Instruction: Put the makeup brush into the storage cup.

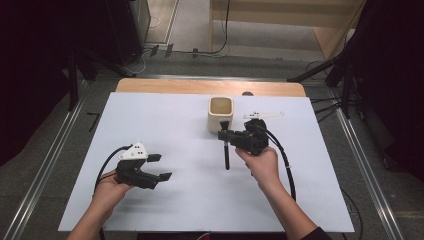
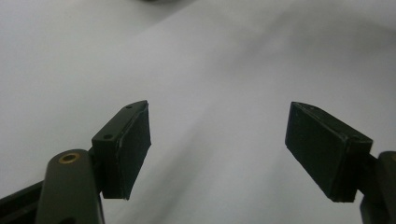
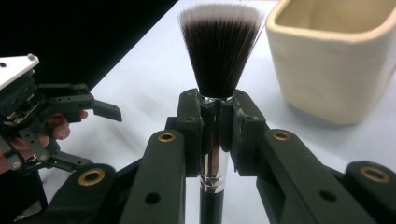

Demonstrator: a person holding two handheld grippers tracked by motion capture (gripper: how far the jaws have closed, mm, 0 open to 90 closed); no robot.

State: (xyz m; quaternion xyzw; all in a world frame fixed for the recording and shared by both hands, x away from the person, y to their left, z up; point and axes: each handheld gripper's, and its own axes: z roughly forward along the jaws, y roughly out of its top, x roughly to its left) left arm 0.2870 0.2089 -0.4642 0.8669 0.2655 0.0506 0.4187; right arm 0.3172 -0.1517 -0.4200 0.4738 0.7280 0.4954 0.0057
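Note:
A makeup brush point(image 3: 218, 56) with dark, white-tipped bristles, a silver ferrule and a black handle point(image 1: 226, 155) is clamped at the ferrule by my right gripper point(image 1: 225, 136), which is shut on it. The brush is lifted, bristles toward a cream square cup point(image 1: 220, 113) just beyond it; the same cup point(image 3: 336, 60) is at the upper right in the right gripper view. My left gripper point(image 1: 161, 167) hovers open over the white tabletop at the left, its pads point(image 2: 133, 147) wide apart with nothing between them.
The white table sheet point(image 1: 165, 120) covers most of the work area, with a wooden strip point(image 1: 210, 86) along the far edge. A small white bracket point(image 1: 265, 115) lies right of the cup. Dark stands and cables surround the table.

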